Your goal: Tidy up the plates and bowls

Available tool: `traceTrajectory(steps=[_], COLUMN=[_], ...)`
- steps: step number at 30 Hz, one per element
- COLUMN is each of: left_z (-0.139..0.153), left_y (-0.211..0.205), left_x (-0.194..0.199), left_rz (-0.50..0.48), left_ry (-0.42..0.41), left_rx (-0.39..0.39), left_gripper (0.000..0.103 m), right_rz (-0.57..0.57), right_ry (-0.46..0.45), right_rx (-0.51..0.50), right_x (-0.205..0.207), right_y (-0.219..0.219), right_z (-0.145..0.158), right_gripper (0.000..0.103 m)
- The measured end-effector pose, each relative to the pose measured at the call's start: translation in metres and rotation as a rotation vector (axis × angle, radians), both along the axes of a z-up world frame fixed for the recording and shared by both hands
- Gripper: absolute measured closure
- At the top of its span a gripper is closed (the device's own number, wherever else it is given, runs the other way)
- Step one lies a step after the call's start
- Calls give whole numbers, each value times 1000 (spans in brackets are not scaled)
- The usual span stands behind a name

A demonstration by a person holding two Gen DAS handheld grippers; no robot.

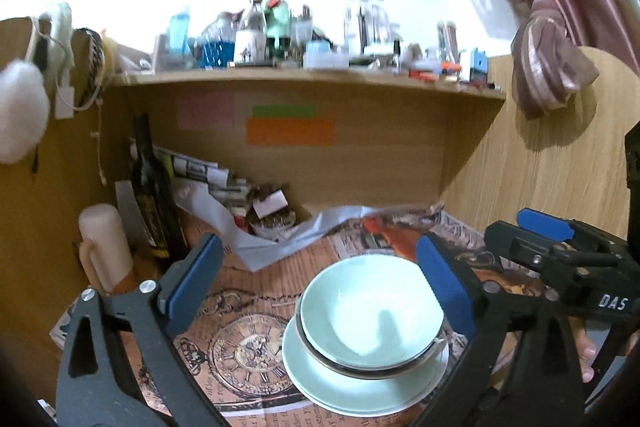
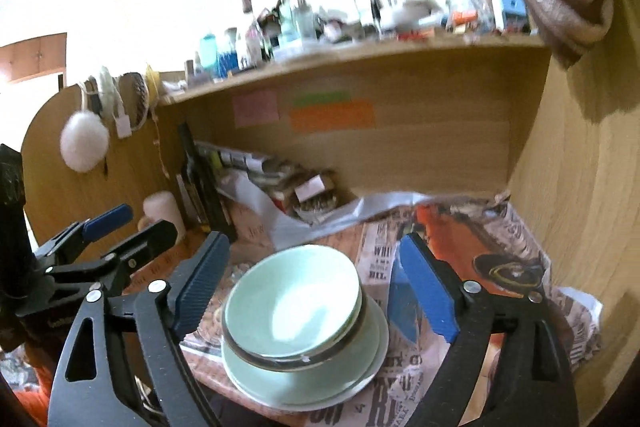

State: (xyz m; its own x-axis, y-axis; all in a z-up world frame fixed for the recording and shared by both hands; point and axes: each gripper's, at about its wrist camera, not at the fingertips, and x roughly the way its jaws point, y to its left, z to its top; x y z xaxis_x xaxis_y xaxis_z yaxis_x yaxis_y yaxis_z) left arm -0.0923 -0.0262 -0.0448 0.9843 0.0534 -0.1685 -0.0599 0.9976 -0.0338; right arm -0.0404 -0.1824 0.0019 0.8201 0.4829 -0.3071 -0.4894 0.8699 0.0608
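Observation:
Pale green bowls sit nested, dark-rimmed, on stacked pale green plates on the newspaper-covered desk. The same stack shows in the right wrist view, bowls on plates. My left gripper is open and empty, its blue pads apart just above and behind the stack. My right gripper is open and empty, straddling the stack from above. The right gripper also shows at the right of the left wrist view; the left one shows at the left of the right wrist view.
A dark bottle, a cream candle and a pile of papers stand at the back left under a cluttered wooden shelf. A wooden side wall closes the right. A curtain hangs above.

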Motion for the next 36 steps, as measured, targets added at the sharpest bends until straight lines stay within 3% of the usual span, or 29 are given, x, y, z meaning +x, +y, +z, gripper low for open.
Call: traceTrajectory(steps=[3, 9, 36], left_z=[3, 2, 3], left_y=[-3, -7, -11], left_x=[-10, -23, -32], left_rz=[2, 10, 21], left_ry=[-19, -41, -64], left_rx=[0, -3, 15], left_gripper=[2, 0, 0], right_rz=[-11, -15, -3], right_ry=[-45, -107, -102], right_rx=[3, 12, 47], right_x=[-11, -29, -38], right_y=[-2, -4, -7], right_z=[4, 8, 9], right_gripper=[0, 0, 0])
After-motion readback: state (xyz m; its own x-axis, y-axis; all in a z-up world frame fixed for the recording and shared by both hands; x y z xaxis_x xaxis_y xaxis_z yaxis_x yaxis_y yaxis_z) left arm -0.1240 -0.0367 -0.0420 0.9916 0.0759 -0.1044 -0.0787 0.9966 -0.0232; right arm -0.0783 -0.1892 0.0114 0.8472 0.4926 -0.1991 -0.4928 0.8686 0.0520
